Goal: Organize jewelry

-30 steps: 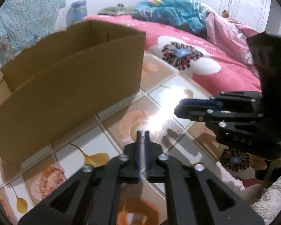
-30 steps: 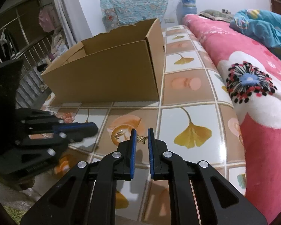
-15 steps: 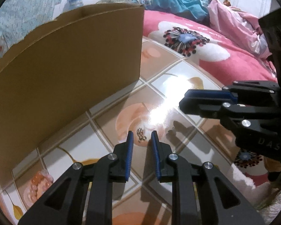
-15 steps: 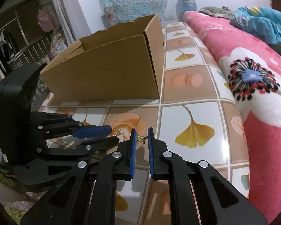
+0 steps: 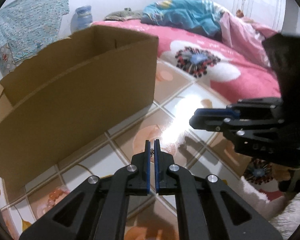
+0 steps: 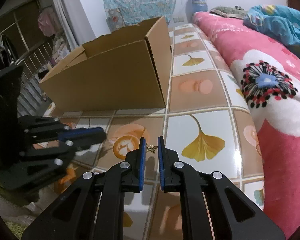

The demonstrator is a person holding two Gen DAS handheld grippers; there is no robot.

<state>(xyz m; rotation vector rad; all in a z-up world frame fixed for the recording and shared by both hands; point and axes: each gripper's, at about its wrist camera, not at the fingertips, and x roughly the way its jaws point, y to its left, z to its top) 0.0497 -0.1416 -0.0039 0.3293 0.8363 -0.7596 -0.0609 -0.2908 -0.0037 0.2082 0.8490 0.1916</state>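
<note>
A gold butterfly charm (image 6: 151,149) sits pinched between the blue pads of the right gripper (image 6: 151,147), above the tiled floor (image 6: 198,120). The left gripper (image 5: 152,149) has just closed on a tiny gold piece (image 5: 152,151) near its tips. A cardboard box (image 5: 74,92) stands beyond, beside a pink blanket (image 6: 270,92).

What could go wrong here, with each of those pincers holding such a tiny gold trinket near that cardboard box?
1. The butterfly charm sits at the very tips of the right gripper fingers; a jolt could drop it.
2. The left gripper has just closed on a small gold piece, only a speck showing, so the hold may be weak.
3. A dropped piece could be hard to spot on the patterned floor tiles, short of the cardboard box.
</note>
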